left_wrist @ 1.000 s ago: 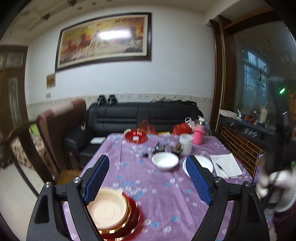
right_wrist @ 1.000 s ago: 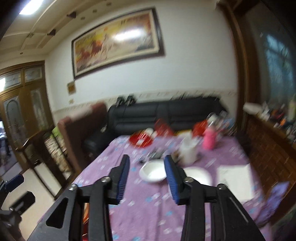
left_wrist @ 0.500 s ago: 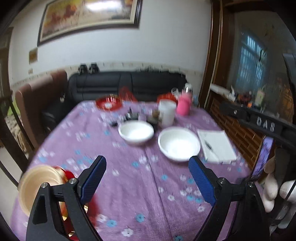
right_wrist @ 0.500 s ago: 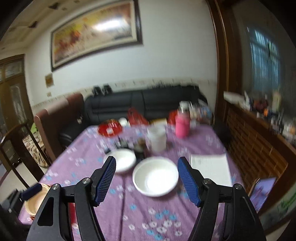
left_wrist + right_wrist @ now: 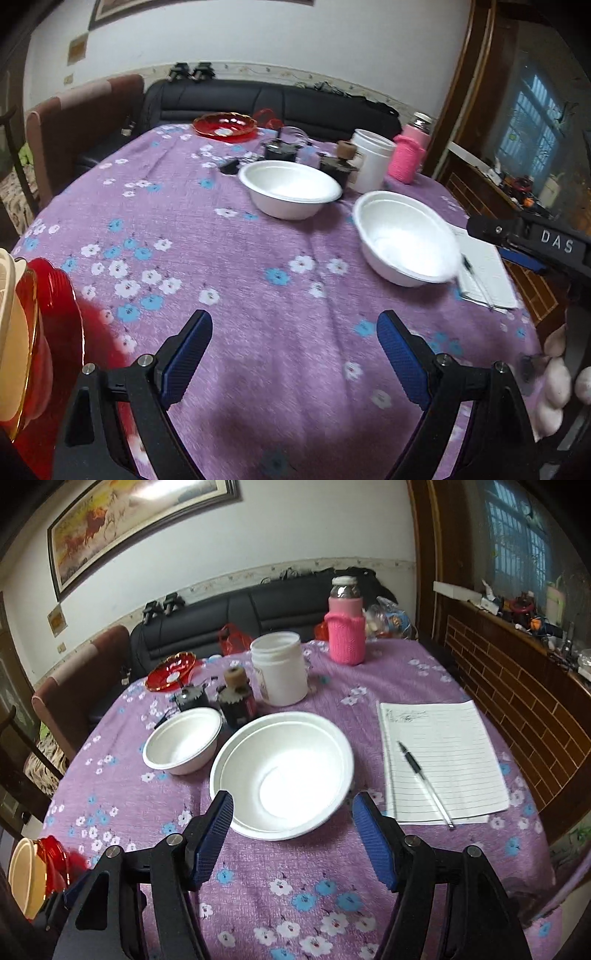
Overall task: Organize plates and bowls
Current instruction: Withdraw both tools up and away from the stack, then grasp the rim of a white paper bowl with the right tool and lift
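Mid-table on the purple flowered cloth [image 5: 258, 878]: two round white foam bowls, larger [image 5: 282, 775] and smaller [image 5: 183, 740]. Right gripper [image 5: 293, 834] and left gripper [image 5: 293, 354] both spread, empty.

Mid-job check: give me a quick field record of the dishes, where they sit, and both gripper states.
large white bowl: on tablecloth, just ahead of right gripper
small white bowl: left of large bowl, apart from it
red plate: far side of table
cream bowl: on red dish, near left edge
right gripper: open, empty
left gripper: open, empty, over bare cloth
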`<state>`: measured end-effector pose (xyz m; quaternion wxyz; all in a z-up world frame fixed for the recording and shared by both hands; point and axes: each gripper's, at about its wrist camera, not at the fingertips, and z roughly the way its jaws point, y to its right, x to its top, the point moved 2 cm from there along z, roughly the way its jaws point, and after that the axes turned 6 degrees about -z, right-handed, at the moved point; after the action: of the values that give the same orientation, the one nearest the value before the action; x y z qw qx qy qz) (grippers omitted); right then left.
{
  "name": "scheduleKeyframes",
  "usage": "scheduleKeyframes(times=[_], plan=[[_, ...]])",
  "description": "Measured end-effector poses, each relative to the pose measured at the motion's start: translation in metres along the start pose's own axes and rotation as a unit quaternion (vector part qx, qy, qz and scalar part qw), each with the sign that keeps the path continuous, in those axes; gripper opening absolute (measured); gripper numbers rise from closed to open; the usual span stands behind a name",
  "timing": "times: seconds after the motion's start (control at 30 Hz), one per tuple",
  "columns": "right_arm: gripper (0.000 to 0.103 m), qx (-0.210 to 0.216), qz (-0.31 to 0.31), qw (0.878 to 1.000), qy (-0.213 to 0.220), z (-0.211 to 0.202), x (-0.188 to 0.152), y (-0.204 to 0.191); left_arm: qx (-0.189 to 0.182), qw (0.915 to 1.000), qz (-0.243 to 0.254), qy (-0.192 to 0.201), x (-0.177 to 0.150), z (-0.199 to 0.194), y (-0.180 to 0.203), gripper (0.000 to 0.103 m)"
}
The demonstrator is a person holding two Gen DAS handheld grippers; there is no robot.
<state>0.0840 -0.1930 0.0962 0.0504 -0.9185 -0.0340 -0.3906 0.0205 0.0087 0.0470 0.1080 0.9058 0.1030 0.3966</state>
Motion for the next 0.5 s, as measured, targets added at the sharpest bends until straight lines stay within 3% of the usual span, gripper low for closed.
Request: scheduleKeyframes(times=[0.23,0.5], plan=[[0.066,0.034,-0.036,0.999,-0.005,0.035,0.026,-0.043,0.013,0.9984,-0.004,0.055,0.006,-0.014,-0.020,0.090],[0.066,0.041,-0.060,0.996,-0.043,0.109,0.074,-0.082,-0.008,0.9982,-0.060,-0.008,0.004,0.004,-0.040,0.090]])
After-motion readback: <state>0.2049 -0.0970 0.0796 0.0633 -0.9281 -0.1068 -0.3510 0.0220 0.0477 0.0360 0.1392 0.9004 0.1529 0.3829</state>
